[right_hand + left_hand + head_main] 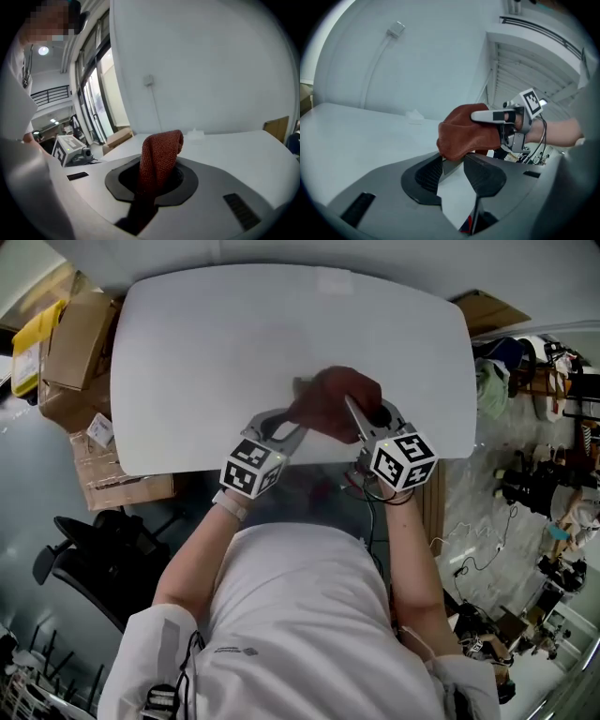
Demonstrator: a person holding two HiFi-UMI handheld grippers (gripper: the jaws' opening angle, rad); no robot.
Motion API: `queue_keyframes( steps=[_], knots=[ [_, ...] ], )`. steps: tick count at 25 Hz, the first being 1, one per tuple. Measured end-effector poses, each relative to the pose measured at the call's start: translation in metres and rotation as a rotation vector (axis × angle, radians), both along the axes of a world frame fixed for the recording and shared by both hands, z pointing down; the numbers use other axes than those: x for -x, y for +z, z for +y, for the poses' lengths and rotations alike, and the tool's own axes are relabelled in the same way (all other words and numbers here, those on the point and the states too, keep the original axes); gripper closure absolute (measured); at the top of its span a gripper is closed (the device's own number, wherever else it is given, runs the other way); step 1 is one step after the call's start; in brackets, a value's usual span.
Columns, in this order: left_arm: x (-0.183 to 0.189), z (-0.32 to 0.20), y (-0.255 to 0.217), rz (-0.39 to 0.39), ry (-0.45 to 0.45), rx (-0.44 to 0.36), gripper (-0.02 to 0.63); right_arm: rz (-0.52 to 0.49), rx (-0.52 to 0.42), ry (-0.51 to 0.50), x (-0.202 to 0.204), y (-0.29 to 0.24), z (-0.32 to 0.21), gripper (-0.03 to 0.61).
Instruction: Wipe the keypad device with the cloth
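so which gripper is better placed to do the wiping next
Right, probably. The right gripper is shut on the cloth, which sticks out beyond its tips. The left gripper has jaws apart with no cloth in them. The keypad device itself I can't make out.

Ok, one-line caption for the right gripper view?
Right tongs clamp a rust-red cloth upright over the white table.
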State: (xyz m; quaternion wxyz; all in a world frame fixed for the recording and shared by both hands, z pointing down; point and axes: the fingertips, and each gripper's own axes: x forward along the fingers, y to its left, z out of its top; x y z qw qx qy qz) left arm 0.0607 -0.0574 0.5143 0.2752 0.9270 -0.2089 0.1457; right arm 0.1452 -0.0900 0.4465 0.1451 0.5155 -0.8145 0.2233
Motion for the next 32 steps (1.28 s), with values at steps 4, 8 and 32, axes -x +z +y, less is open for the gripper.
queue_keyframes(
  steps=[4, 8, 32],
  knots=[
    [0.007, -0.002, -0.037, 0.040, -0.013, -0.052, 0.468, -0.041, -0.097, 0.091, -0.019, -0.027, 0.020, 0.517],
    [0.008, 0.004, -0.067, 0.029, -0.034, -0.148, 0.482, -0.047, -0.178, 0.097, -0.025, -0.045, 0.044, 0.517],
    [0.006, 0.162, -0.218, 0.099, -0.284, -0.451, 0.591, -0.078, -0.512, -0.149, 0.004, -0.159, 0.186, 0.517]
  ],
)
